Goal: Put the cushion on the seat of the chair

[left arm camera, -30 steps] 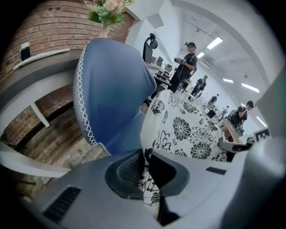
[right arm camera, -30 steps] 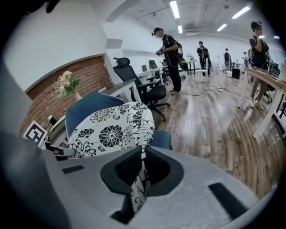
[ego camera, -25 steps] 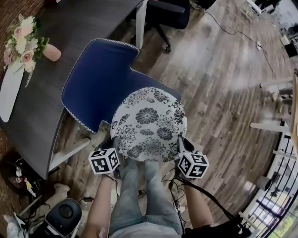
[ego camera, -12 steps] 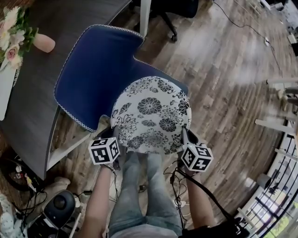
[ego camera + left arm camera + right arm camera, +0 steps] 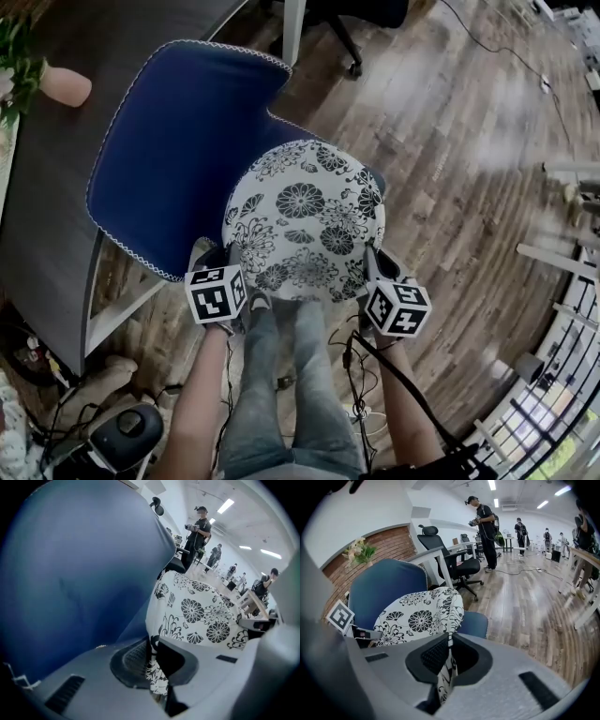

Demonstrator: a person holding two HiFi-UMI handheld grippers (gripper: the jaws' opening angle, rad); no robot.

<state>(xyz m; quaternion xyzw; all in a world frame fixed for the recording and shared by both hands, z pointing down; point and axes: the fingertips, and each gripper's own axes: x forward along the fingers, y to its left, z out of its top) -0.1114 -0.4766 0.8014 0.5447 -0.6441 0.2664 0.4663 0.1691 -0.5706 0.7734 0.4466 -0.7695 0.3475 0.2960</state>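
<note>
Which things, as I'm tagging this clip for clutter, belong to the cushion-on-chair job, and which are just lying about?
Job in hand: floral cushion, pinched at its near edge by the left gripper and the right gripper; blue chair.

Lying about: dark desk; pink vase; black office chair.

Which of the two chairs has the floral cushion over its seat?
The blue chair with white-stitched edging, directly under the cushion; the black office chair stands apart on castors beyond it.
</note>
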